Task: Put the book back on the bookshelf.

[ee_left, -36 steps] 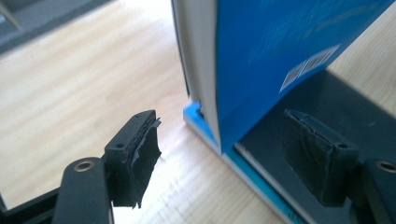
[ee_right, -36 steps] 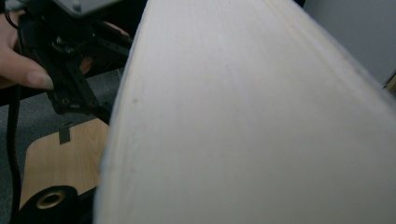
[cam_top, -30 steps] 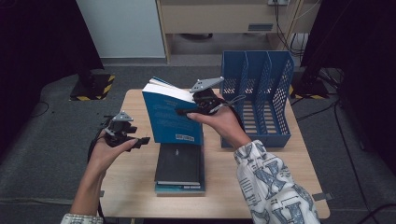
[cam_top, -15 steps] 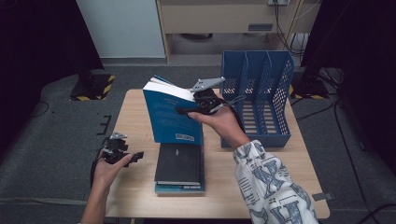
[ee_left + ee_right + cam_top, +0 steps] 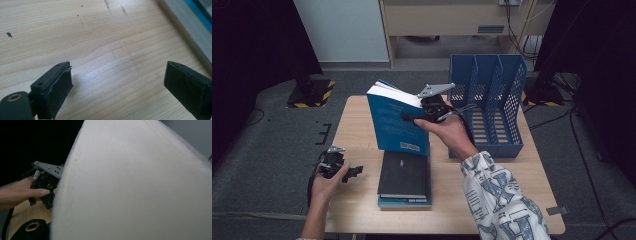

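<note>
High view: a blue book (image 5: 394,122) is held upright above the table (image 5: 357,112), clamped at its page edge by the right gripper (image 5: 419,117), near the blue file rack (image 5: 492,85). No book is yet seen in the rack; filing appears left. Two books (image 5: 404,180) lie stacked. The left gripper (image 5: 352,172), jaws apart, rests empty.

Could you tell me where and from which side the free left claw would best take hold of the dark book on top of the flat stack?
I'd take the dark book by its long left edge, coming in low from the table's left. It lies flat on the stack, that edge faces the open left claw, and bare table lies between them. The right claw holds the blue book upright just behind it.
</note>
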Motion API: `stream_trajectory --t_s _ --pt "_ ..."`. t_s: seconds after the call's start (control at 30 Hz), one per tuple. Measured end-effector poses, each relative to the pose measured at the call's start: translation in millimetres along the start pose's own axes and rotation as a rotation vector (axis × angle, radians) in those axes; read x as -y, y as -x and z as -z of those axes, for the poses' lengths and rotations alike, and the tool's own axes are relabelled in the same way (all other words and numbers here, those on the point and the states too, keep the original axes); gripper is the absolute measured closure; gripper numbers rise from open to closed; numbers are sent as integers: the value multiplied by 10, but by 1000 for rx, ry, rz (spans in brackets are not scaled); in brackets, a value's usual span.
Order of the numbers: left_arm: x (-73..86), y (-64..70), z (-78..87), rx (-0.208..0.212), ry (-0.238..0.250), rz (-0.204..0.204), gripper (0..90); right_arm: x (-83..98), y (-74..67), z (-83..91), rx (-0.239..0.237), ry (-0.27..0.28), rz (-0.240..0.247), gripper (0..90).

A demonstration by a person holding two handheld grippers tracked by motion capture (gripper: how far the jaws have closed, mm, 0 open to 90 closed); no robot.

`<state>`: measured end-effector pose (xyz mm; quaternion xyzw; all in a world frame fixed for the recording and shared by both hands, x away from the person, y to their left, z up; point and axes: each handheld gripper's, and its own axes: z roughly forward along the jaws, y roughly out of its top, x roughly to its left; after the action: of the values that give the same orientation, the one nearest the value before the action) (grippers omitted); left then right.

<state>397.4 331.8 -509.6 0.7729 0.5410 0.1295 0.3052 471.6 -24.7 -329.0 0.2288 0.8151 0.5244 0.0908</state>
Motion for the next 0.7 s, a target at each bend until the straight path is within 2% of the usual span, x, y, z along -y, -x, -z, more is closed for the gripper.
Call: stream_trajectory --t_s 0.2,0.33,0.47,0.7 --pt "13 0 -41 -3 -24 -12 75 -78 10 -21 36 -7 -84 609" --pt "24 -16 -53 -11 -33 -10 75 -109 47 -3 38 -3 -142 611" --pt "33 -19 -81 -32 -54 -16 73 -147 72 41 46 -4 -175 611" --pt "35 -29 -84 -45 -52 -21 60 -176 130 213 82 0 -229 610"
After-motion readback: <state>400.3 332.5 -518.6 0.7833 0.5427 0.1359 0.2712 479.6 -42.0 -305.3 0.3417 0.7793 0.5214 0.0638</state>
